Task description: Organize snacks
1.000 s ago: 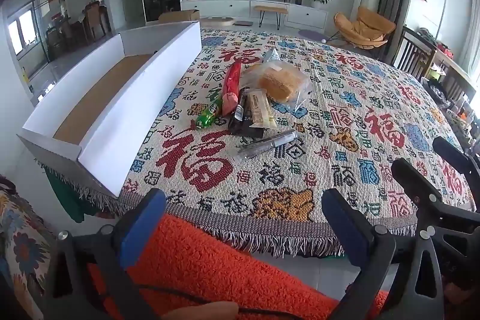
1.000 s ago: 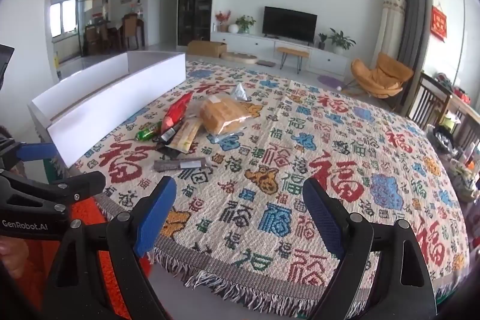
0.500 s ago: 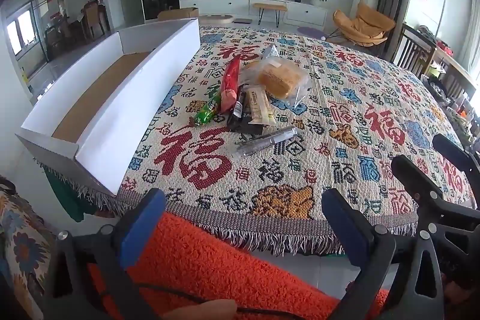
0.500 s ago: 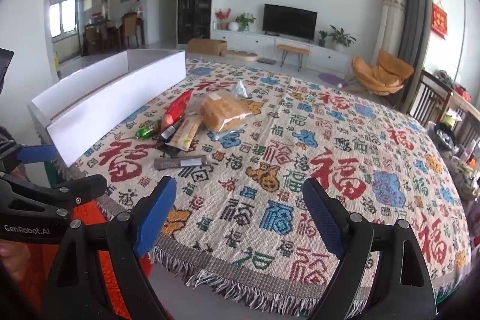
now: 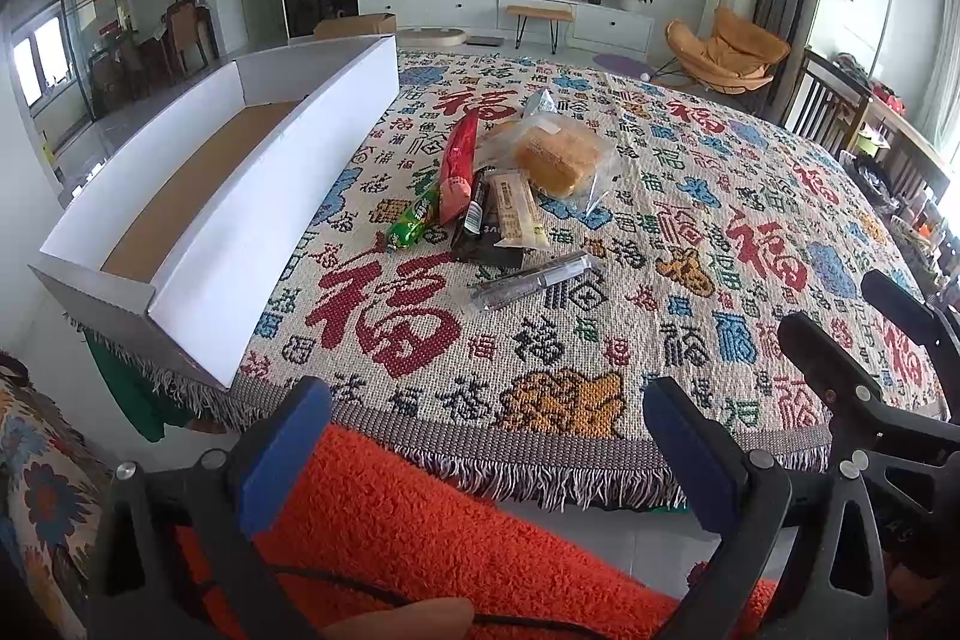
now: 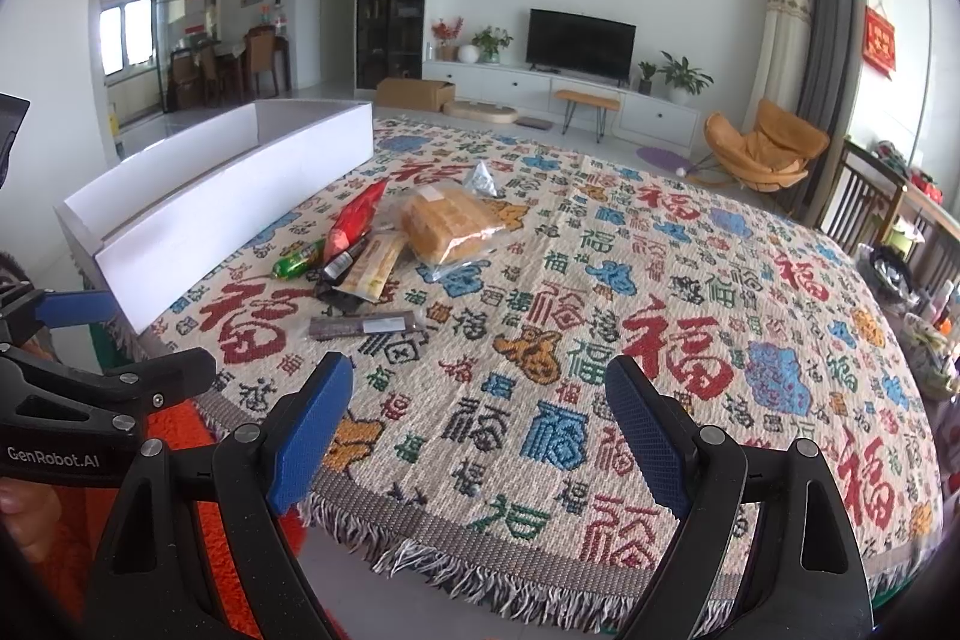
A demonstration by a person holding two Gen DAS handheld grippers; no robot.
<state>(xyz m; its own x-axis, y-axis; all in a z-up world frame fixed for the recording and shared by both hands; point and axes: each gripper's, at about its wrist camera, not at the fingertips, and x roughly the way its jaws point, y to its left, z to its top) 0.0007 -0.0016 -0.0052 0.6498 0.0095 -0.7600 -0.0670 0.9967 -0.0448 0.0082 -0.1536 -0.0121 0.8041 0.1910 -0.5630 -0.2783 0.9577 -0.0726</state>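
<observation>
Two handheld grippers hover at the near edge of a table, the left gripper [image 5: 486, 454] and the right gripper [image 6: 480, 430] both spread wide with nothing between their blue pads. Beyond them, on a woven tablecloth [image 6: 660, 340] patterned with red and blue characters, lies a loose cluster of snacks: a dark bar [image 5: 531, 280] nearest, then a beige wafer pack [image 5: 516, 208], a black packet [image 5: 477, 220], a green packet [image 5: 414, 223], a red packet [image 5: 456, 166] and a bagged bread loaf [image 5: 561, 157]. A long white box [image 5: 258, 214], brown-floored, stands just left of the pile. Nothing appears sorted yet. The sensible start is probably the isolated dark bar: approach low, straddle its narrow width, close gently, then carry it leftward over the box wall.
</observation>
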